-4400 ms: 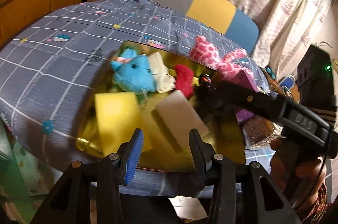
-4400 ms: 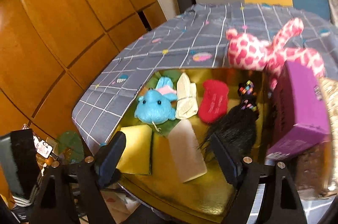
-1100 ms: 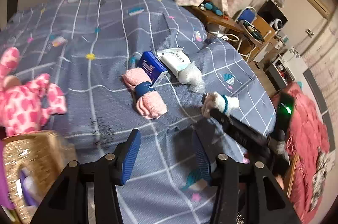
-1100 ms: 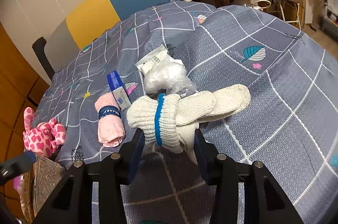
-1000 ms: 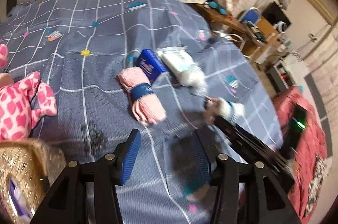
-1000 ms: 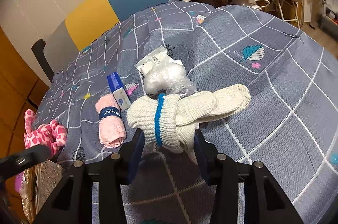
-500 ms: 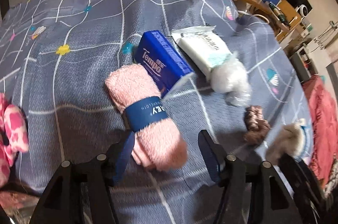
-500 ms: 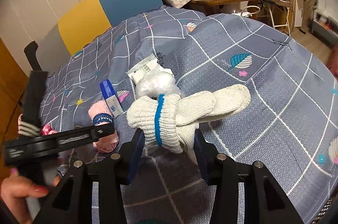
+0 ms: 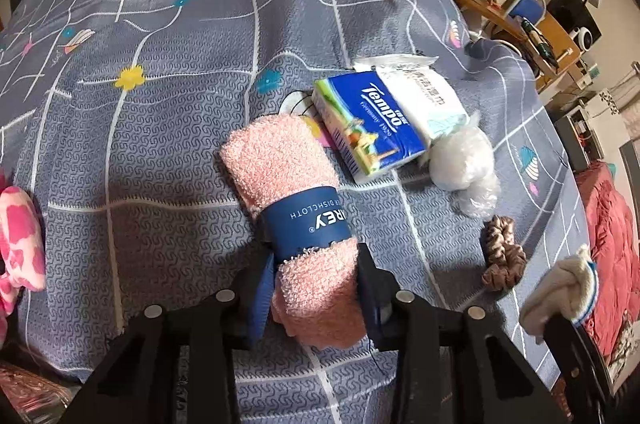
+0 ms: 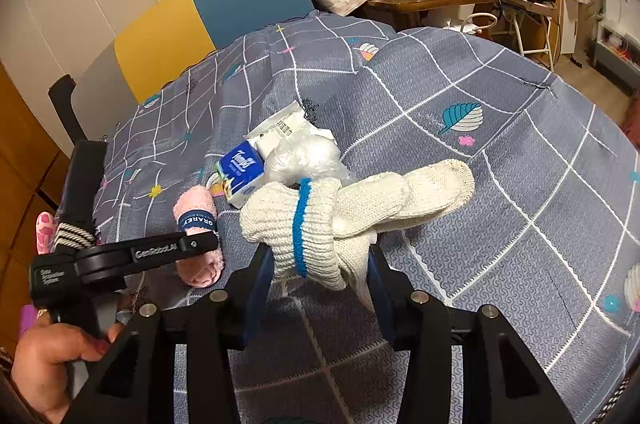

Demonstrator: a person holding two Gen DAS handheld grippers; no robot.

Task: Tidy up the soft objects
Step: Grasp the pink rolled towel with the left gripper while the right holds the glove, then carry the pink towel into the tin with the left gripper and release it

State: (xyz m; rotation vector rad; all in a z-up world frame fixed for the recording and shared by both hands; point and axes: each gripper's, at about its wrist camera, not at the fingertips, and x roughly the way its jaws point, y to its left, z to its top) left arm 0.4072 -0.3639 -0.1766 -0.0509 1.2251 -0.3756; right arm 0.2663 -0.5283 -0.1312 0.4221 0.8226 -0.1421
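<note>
Pink terry, the rolled dishcloth with a blue band, is seen at the lower centre of the left wrist view, lying on the grey checked surface, its near end between the closing jaws of the steeply down-tilted left hand-held gripper, whose pads are pressed against it. In the right wrist view the right hand-held gripper is clamped on a white knit glove bundle at the centre. A glittery basket is cut off at the lower left corner of the left view, so its contents cannot be made out.
</note>
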